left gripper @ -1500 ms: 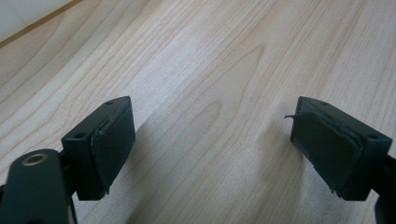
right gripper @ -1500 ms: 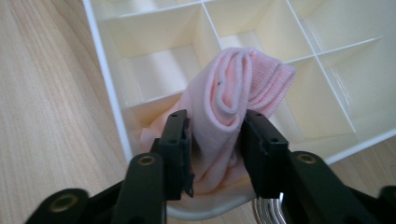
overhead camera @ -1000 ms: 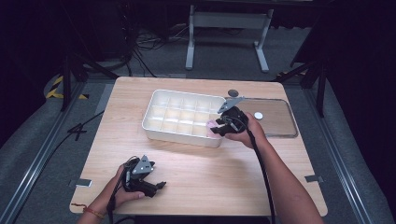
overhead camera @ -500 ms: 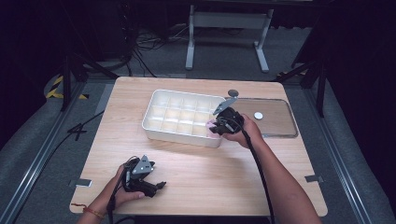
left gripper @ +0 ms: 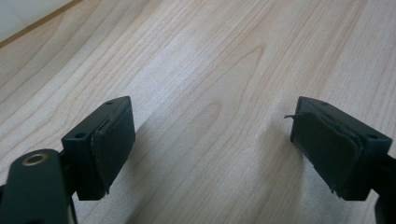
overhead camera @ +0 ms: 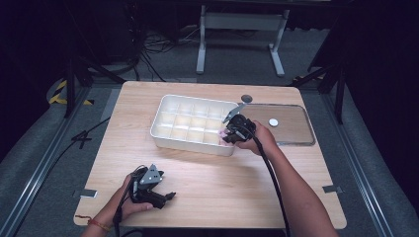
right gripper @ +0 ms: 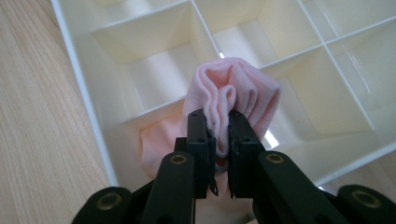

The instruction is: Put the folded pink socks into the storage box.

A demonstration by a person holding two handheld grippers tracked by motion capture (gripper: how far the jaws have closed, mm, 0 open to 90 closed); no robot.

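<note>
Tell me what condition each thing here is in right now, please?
Pink cloth: bunched, pinched over a corner cell.
Right claw: jaws just closed, gripping the cloth.
Left claw: open, nothing in it, low over the table.
White divided tray: flat, other cells look bare.

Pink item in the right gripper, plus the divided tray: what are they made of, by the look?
Pink item: soft knit fabric, matte; fine ribbing, and it bunches into folds where the right gripper pinches it. Possibly a sock. Divided tray: probably moulded plastic, cream-white, semi-gloss; thin partition walls slightly translucent, with sharp highlights on the floor.
</note>
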